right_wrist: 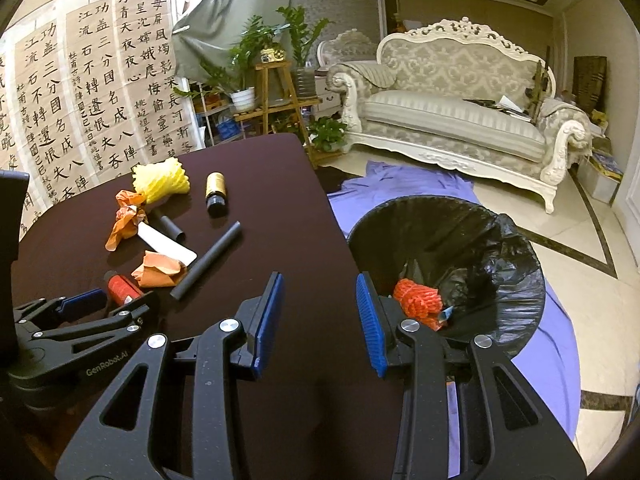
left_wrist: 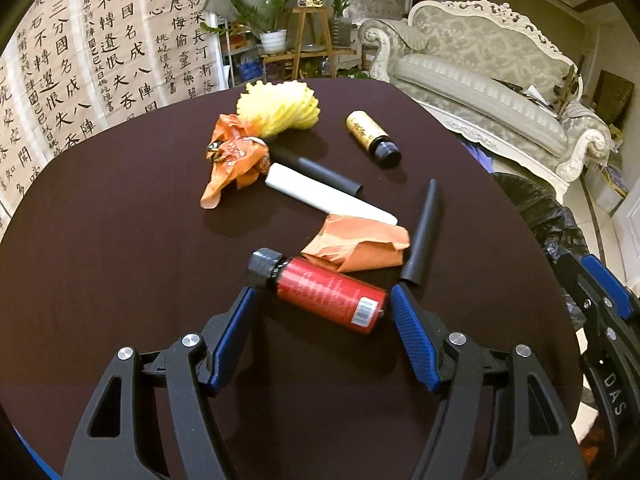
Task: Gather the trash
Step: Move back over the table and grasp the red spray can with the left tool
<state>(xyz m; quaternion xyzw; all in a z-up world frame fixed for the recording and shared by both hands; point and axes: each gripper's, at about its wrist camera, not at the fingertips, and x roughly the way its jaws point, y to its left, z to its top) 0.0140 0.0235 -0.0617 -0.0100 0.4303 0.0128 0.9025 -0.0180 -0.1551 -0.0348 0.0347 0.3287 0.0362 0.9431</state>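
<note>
The left gripper is spread wide around a red bottle lying on the dark tabletop, apparently positioned for pickup. The right gripper, parted and empty, is held beside the lined bin, where orange netting has been dropped.

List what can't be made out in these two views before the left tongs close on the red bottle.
- Red bottle: label text too small in the left wrist view; in the right wrist view the left tongs cover most of it.
- Trash bin: bottom hidden by its near wall and the right tongs; only orange netting shows.
- Black tube: far end hidden under the orange wrapper.
- Contact between tongs and bottle: unclear.
</note>
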